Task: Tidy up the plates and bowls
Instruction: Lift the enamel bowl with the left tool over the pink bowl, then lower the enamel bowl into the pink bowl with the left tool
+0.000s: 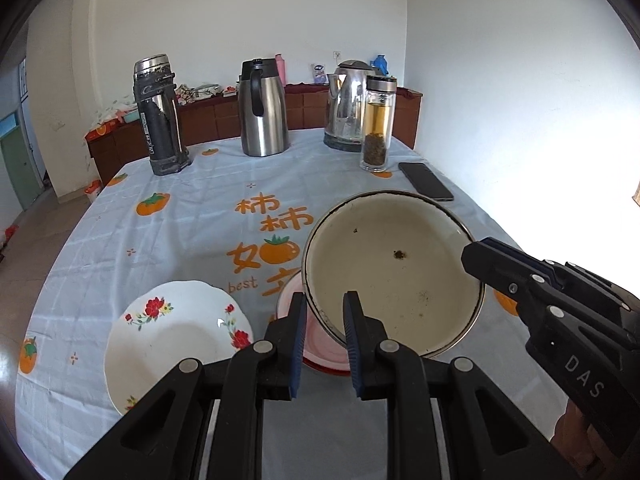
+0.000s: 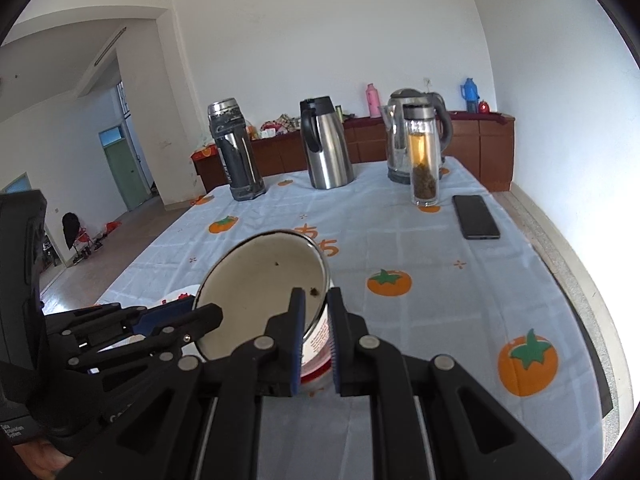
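Gripping one enamel bowl, both claws seemingly clamp its rim; one floral plate alongside.

Black flask, steel carafe, kettle, tea bottle, phone, persimmon tablecloth

Bright daylight from right, wall blown out there; fisheye bending, dark corners; sharp focus.
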The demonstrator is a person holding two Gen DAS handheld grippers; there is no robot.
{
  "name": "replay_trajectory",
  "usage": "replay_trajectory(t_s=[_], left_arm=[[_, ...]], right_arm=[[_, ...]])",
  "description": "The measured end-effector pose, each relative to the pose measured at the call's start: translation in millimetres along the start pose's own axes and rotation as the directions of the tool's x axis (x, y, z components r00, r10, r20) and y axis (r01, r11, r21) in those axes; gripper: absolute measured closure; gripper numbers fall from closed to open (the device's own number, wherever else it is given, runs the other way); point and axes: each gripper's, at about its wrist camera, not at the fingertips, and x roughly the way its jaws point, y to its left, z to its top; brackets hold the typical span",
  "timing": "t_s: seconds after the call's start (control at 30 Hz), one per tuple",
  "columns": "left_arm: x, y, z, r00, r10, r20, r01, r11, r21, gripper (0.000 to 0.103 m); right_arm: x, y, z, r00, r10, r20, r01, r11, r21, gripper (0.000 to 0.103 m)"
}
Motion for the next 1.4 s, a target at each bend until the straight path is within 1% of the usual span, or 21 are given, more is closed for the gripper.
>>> replay_trajectory(t_s=[0.13,0.27,0.4,0.6,1.0,1.4], left_arm=[[16,11,1,1.000,0.018,-0.020,-0.018,1.000,-0.002,0.083],[33,18,-1,0.999,0.027,-0.046,-0.028,1.000,-0.007,0.082],[43,20,-4,0.998,0.032,-0.061,-0.032,0.999,-0.009,0.082],[48,18,-5,0.997,0.026,-0.067,-0.027,1.000,-0.010,0.083],[63,17,-13,0.994,0.008,-0.113,-0.010,1.000,-0.022,0.082],[63,18,-16,0.993,-0.004,-0.116,0.000,1.000,-0.028,0.082]], right_arm=[[23,0,0,0.999,0.009,-0.036,-0.008,1.000,0.014,0.092],[45,-1,-8,0.996,0.008,-0.084,-0.006,1.000,0.020,0.092],[58,-5,-14,0.993,0.006,-0.120,-0.002,1.000,0.027,0.092],[60,-6,-14,0.992,-0.005,-0.129,0.008,1.000,0.024,0.092],[69,-11,-19,0.987,-0.019,-0.163,0.022,1.000,0.021,0.092],[69,-11,-23,0.984,-0.023,-0.177,0.024,1.000,0.006,0.091]])
